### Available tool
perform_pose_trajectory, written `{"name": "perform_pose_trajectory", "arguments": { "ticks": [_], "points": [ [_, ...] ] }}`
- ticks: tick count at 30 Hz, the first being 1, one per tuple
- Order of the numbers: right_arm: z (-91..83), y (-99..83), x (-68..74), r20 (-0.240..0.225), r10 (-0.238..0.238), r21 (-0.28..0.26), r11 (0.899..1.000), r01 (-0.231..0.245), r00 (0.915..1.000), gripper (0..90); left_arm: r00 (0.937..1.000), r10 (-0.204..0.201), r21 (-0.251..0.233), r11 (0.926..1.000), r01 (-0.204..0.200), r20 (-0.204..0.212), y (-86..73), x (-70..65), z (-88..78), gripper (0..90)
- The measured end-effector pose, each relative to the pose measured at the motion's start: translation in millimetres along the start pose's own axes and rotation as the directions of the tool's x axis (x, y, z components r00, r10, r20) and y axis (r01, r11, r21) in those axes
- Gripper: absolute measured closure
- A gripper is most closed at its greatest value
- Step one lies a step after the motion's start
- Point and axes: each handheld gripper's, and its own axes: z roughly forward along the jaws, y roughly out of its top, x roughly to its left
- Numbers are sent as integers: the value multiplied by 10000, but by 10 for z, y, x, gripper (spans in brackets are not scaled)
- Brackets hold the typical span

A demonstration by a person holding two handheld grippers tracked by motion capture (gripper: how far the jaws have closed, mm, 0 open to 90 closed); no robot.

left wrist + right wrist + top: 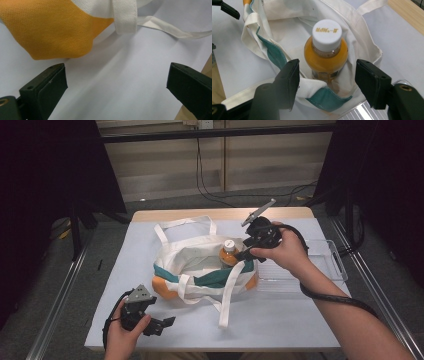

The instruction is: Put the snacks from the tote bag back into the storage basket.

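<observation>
A white tote bag (200, 260) with a teal band and orange corners lies open in the middle of the table. Upright inside it stands a bottle of orange drink (229, 252) with a white cap (327, 33). My right gripper (244, 254) reaches over the bag's right rim. Its jaws stand on either side of the bottle (325, 57), with gaps and bag fabric between pads and bottle. My left gripper (165, 325) rests open on the table at the front left, facing the bag's orange corner (50, 27), nothing between its fingers.
A clear plastic tray (320, 270) sits right of the bag, under my right forearm. One white bag handle (227, 300) trails toward the table's front edge and another (185, 222) lies behind the bag. A white sheet (280, 320) covers the table.
</observation>
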Motion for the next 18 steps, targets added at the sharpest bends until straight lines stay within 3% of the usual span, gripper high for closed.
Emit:
{"name": "perform_pose_trajectory", "arguments": {
  "ticks": [2, 4, 6, 7, 8, 9, 13, 14, 18],
  "points": [
    [8, 16, 0, 11, -119, 2, 9999, 119, 9999, 376, 10000, -19, 41, 10000, 19, -13, 3, -5, -5, 28],
    [19, 51, 8, 37, -122, 27, 9999, 122, 9999, 380, 10000, -68, -228, 9997, 68, 5, 4, -16, 4, 28],
    [29, 82, 15, -8, -205, 8, 9998, 205, 9998, 390, 10000, 43, -87, 10000, -43, 2, 6, -13, -2, 28],
    [45, 105, 18, -28, -182, 93, 9998, 182, 9998, 398, 10000, -85, -72, 9999, 85, 11, 3, -24, 5, 28],
    [54, 113, 19, -33, -135, 140, 9998, 135, 9999, 400, 10000, 53, 72, 10000, -53, -6, 1, -18, 3, 28],
    [66, 121, 19, -55, -150, 157, 9998, 151, 9999, 409, 9999, -130, -76, 9999, 130, 37, -1, -34, 19, 28],
    [96, 141, 16, -67, -65, 324, 9995, 68, 10000, 428, 10000, 31, -38, 10000, -31, 44, 7, -34, 12, 28],
    [113, 158, 9, -108, -37, 407, 9992, 41, 9999, 436, 9999, -148, -186, 9997, 149, 90, -1, -39, 22, 28],
    [127, 200, -6, -89, 52, 428, 9991, -48, 9999, 461, 9999, -128, -180, 9998, 129, 80, -6, -27, 26, 28]
  ]
}}
